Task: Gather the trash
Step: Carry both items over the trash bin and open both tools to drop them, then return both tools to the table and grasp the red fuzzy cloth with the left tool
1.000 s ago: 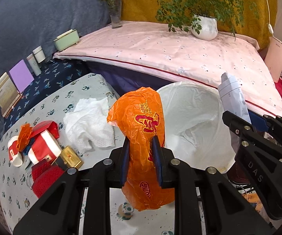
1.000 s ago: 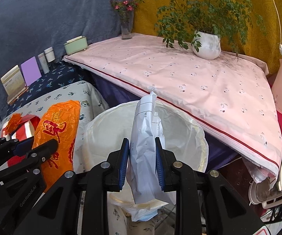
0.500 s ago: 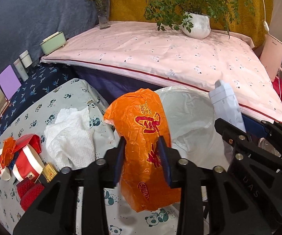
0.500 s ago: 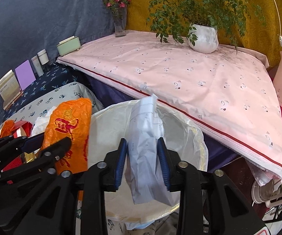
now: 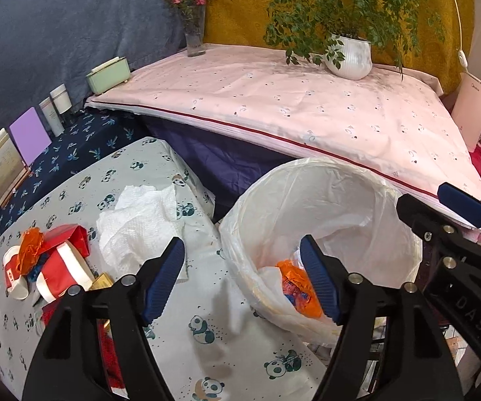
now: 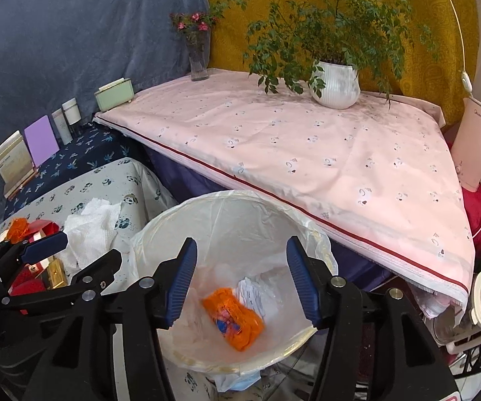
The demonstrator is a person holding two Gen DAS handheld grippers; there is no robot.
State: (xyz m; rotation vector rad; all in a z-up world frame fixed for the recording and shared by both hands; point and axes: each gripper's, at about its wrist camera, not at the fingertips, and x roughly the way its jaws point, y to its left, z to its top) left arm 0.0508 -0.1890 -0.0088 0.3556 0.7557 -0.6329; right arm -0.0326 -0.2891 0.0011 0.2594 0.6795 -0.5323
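A white bin with a plastic liner [image 5: 327, 180] [image 6: 240, 200] stands beside the panda-print table. Inside it lie an orange plastic bag [image 6: 232, 320] [image 5: 293, 282] and a white paper packet [image 6: 257, 292]. My left gripper [image 5: 243, 277] hovers over the bin's near rim, its jaws opening with nothing between them. My right gripper [image 6: 238, 280] hangs above the bin's mouth, jaws also opening and empty. On the table lie a crumpled white tissue [image 5: 140, 220] [image 6: 91, 227] and red-and-white packaging with an orange scrap [image 5: 49, 264].
A pink-covered table [image 5: 290, 113] behind the bin carries a potted plant [image 5: 347, 56], a flower vase [image 5: 195, 33] and a green box [image 5: 108, 72]. Cards and small bottles [image 5: 29, 133] line a dark blue shelf at left. A pink appliance [image 6: 477, 147] stands at right.
Both grippers opened. The orange bag dropped from the left gripper and the white packet from the right one; both now lie in the bin.
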